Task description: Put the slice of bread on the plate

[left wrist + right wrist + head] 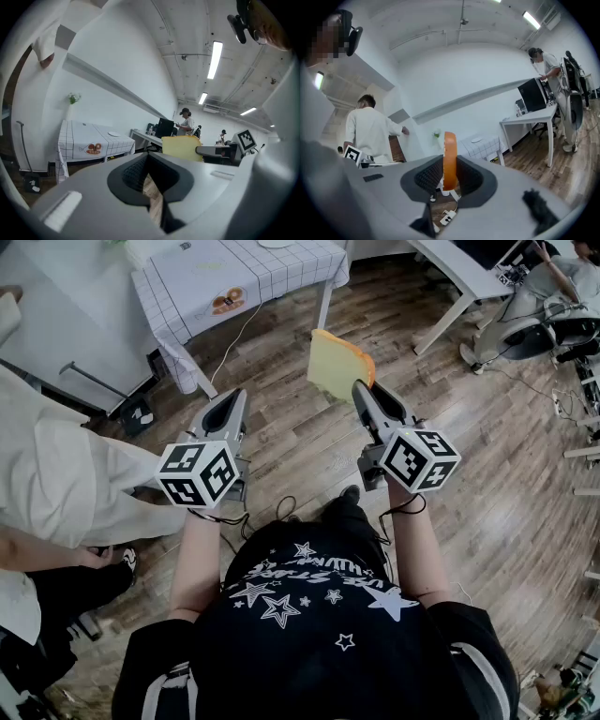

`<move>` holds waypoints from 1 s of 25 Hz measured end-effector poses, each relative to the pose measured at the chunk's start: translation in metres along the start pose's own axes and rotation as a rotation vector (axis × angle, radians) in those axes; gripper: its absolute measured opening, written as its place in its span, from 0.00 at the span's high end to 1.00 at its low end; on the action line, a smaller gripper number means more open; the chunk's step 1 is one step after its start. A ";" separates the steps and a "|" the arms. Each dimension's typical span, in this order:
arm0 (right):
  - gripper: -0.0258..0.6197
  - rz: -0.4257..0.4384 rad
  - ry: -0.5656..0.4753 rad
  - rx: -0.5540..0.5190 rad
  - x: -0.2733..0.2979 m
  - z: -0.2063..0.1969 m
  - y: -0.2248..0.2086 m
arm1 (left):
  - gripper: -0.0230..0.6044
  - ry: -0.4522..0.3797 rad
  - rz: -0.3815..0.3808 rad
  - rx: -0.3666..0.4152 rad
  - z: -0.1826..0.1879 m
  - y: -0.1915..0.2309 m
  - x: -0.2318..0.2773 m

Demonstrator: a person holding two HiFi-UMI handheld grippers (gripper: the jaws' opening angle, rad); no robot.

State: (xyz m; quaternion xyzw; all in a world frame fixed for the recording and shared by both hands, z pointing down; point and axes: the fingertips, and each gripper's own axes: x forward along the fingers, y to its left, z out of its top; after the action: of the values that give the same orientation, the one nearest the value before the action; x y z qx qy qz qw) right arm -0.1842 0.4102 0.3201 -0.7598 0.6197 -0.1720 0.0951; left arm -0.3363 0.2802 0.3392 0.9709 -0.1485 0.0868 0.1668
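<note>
Your right gripper (449, 171) is clamped on the slice of bread (337, 362), pads pressing its two flat faces. The slice stands on edge with the crust rim pointing up and forward. It's hanging out over the wood floor (487, 502), well short of the table (187, 296) with the checked cloth. So it's nowhere near down yet.

Your left gripper (152, 183) has nothing in it. The jaws sit a little apart and you can see floor through the slit between them. It's actually the one closer to the table's near corner, but that doesn't matter since the bread is in the other hand.

The plate (476, 139) is on the tabletop, back from the near edge (I think it's the white disc, but it's small in both gripper views and cut off at the top of the head view). From the right gripper it shows just past the bread's edge and a hair to the right. That means you're already aimed almost straight at it, and it's mostly a forward carry toward the table.

The thing to sort out is orientation. The slice's flat faces are vertical and the plate is flat, so I'd guess you need to roll that wrist about a quarter turn once you're over the table. Otherwise it lands on its crust and tips whichever way it likes.
</note>
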 end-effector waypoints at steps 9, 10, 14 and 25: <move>0.82 -0.008 0.017 -0.032 -0.007 -0.003 0.004 | 0.95 0.002 -0.002 0.047 0.004 -0.010 -0.002; 0.82 -0.009 0.017 -0.034 -0.010 -0.004 0.004 | 0.95 0.004 -0.006 0.056 0.004 -0.013 -0.003; 0.82 -0.012 0.017 -0.040 -0.018 -0.006 0.005 | 0.95 0.012 -0.024 0.095 0.000 -0.027 -0.004; 0.82 -0.039 0.021 -0.048 -0.039 -0.015 0.007 | 0.95 0.048 -0.080 0.112 -0.016 -0.047 -0.002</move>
State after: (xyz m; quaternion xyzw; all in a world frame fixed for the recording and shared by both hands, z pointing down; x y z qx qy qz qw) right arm -0.2033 0.4476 0.3258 -0.7721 0.6096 -0.1669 0.0671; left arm -0.3254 0.3289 0.3393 0.9815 -0.1003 0.1115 0.1191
